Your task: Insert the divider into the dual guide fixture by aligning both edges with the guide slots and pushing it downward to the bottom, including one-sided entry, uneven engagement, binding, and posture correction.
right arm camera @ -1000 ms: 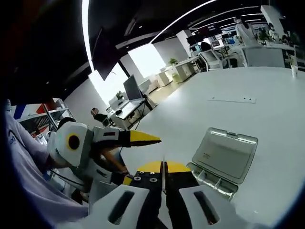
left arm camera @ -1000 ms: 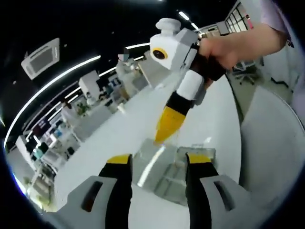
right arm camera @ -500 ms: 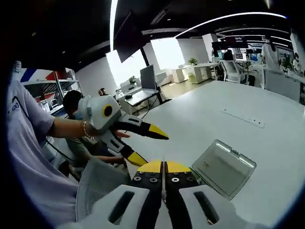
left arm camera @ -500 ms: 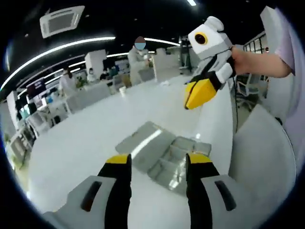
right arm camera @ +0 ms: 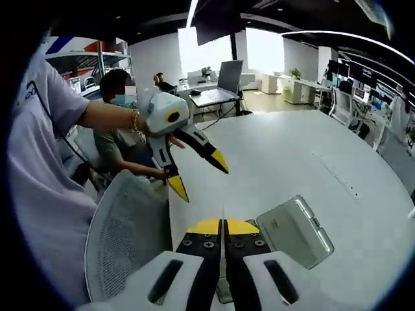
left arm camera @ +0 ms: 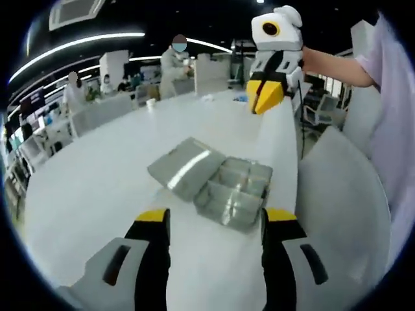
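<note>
Clear hard plastic makes the compartmented box [left arm camera: 235,193], lid [left arm camera: 183,166] laid open, at the centre of the left gripper view on the white bench [left arm camera: 97,168]; light, stiff, slippery by my judgement, best gripped at a wall edge; no separate divider can be made out; left tongs [left arm camera: 214,219] apart, empty; right tongs [right arm camera: 224,227] pressed together; grey mesh chair [right arm camera: 126,227] lower left; people beyond.

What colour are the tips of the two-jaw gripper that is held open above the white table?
Yellow tips on black jaws, on the left gripper; the right gripper view shows it best.
</note>
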{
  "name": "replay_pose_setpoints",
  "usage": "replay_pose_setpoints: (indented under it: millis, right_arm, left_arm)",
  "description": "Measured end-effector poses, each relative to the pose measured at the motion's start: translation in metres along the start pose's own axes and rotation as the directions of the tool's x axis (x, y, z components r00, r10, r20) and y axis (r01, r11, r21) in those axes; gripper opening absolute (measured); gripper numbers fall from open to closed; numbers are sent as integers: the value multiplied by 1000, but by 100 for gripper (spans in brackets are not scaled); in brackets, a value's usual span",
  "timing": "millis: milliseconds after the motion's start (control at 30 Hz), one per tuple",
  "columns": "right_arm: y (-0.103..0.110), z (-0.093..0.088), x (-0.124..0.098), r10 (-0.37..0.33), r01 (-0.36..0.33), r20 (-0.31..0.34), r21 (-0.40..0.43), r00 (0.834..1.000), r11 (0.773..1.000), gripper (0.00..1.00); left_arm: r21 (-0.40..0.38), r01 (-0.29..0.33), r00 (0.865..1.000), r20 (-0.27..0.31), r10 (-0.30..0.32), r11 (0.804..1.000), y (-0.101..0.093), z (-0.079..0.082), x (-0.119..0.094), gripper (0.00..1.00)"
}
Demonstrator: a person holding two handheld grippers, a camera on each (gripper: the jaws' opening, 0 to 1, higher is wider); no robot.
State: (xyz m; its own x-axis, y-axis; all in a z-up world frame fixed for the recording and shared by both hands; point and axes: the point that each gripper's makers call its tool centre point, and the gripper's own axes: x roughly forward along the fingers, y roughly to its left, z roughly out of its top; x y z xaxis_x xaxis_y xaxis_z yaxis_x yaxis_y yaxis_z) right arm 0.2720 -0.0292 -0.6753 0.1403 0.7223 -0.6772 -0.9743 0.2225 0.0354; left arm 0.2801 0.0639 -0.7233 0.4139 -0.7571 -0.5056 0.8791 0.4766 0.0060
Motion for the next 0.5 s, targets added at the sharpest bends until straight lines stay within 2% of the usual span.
replay_pose_setpoints:
  millis: [133,500]
  right_arm:
    - [-1,-13,15,14,-20,-96,-58,995,998,0]
    - [-5,-23,53,58,-84,-232,-102,971,991,0]
  left_arm:
    - [10,6,1000,-5,-6,1000,6,-4,-10,56]
    - [22,26,1000,0,-26,999,19,-19,-28,55]
